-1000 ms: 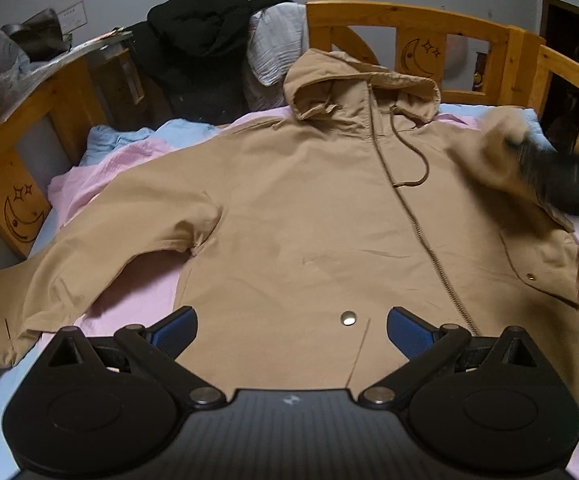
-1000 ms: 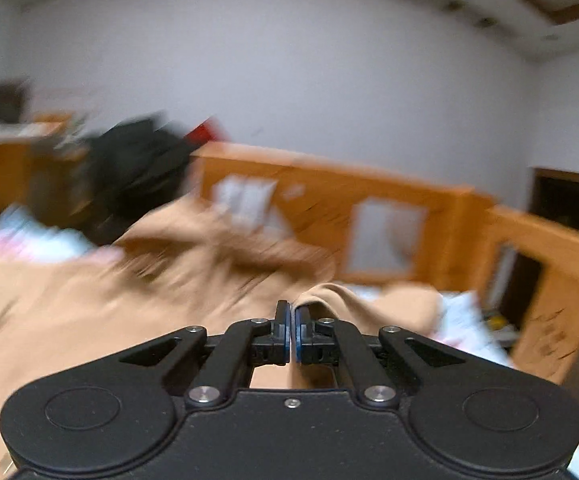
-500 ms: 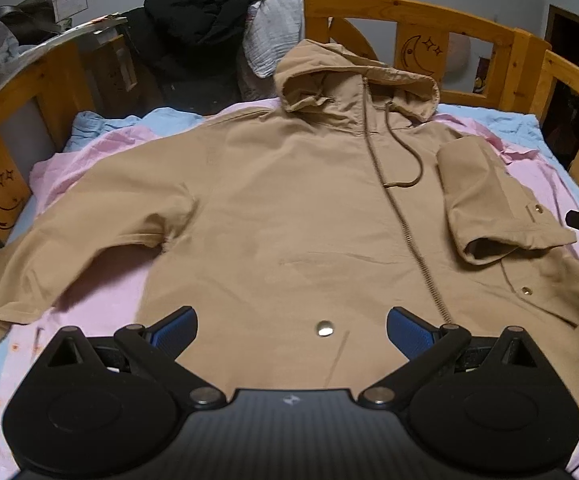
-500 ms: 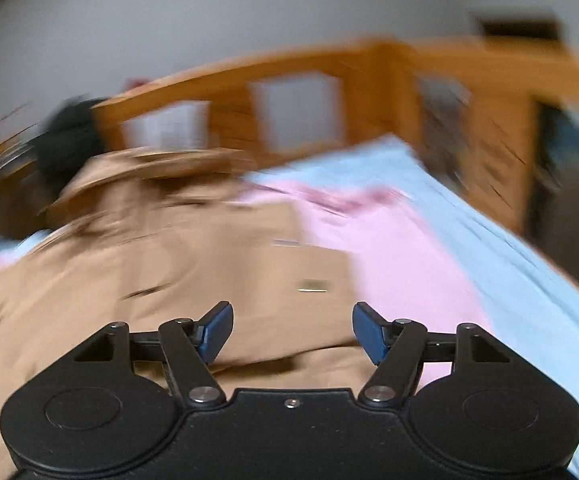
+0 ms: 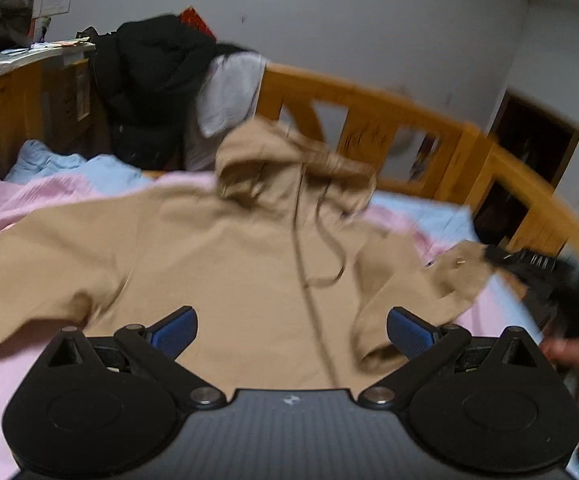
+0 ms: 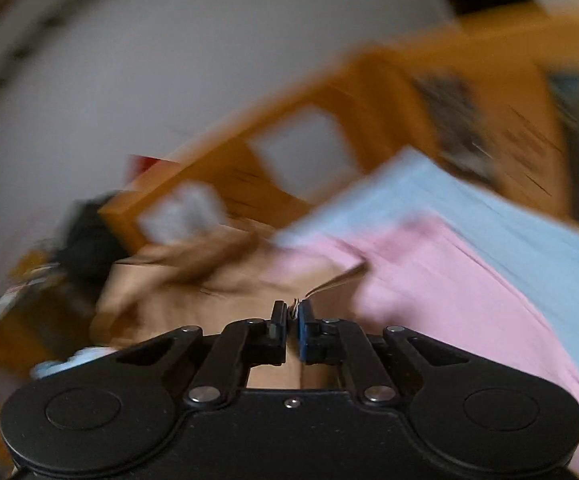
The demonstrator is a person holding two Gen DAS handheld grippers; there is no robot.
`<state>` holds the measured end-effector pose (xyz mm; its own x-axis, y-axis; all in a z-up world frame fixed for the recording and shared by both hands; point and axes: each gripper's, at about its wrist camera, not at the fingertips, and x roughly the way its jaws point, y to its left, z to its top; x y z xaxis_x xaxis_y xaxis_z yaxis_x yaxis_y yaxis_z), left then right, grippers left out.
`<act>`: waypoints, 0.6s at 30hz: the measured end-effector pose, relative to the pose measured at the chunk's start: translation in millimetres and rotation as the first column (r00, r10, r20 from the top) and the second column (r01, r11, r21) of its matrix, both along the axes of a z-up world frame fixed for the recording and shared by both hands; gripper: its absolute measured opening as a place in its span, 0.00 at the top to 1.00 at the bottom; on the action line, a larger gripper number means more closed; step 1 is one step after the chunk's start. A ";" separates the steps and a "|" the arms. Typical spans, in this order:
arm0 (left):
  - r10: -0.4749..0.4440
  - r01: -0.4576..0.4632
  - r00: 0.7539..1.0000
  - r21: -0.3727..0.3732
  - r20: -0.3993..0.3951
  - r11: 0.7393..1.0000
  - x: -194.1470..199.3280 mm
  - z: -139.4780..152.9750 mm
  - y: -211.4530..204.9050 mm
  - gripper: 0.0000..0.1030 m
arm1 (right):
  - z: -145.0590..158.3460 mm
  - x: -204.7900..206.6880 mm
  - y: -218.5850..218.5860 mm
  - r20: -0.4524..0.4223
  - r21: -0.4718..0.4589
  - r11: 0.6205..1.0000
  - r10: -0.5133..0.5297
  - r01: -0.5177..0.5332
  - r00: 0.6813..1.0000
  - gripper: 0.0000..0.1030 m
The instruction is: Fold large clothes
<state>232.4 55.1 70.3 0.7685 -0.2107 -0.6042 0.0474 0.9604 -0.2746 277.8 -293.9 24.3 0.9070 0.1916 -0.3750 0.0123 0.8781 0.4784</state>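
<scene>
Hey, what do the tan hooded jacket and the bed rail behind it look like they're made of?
The tan hooded jacket looks like a matte woven cotton-type cloth: soft creases, no sheen, small metal-looking snaps; the exact fibre is unclear. The bed rail looks like solid wood with an orange-brown varnish: visible grain and cut-out panels, though the picture is blurred.

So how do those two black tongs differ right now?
The left tongs gape wide and hold nothing above the tan jacket; the right tongs are pinched shut on the jacket's sleeve edge, out to the side over the pink sheet. Both are black with blue pads.
</scene>
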 end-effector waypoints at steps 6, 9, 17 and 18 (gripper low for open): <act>0.079 -0.071 0.997 -0.247 0.023 0.966 13.0 9.2 59.5 0.01 | 32.6 -7.7 76.4 0.240 -0.024 0.945 0.323 -0.327 0.915 0.95; 0.083 -0.076 0.997 -0.330 0.005 0.941 24.1 0.8 84.9 0.01 | 29.2 -22.3 116.0 0.262 -0.092 0.883 0.467 -0.460 0.844 0.95; 0.128 -0.242 0.956 -0.458 -0.266 0.855 57.5 -89.1 112.3 0.01 | -32.2 -42.7 191.2 0.098 -0.131 0.763 0.646 -0.634 0.757 0.97; 0.127 -0.252 0.951 -0.468 -0.282 0.847 57.5 -98.1 113.4 0.01 | -37.1 -46.3 195.0 0.083 -0.120 0.760 0.649 -0.639 0.756 0.97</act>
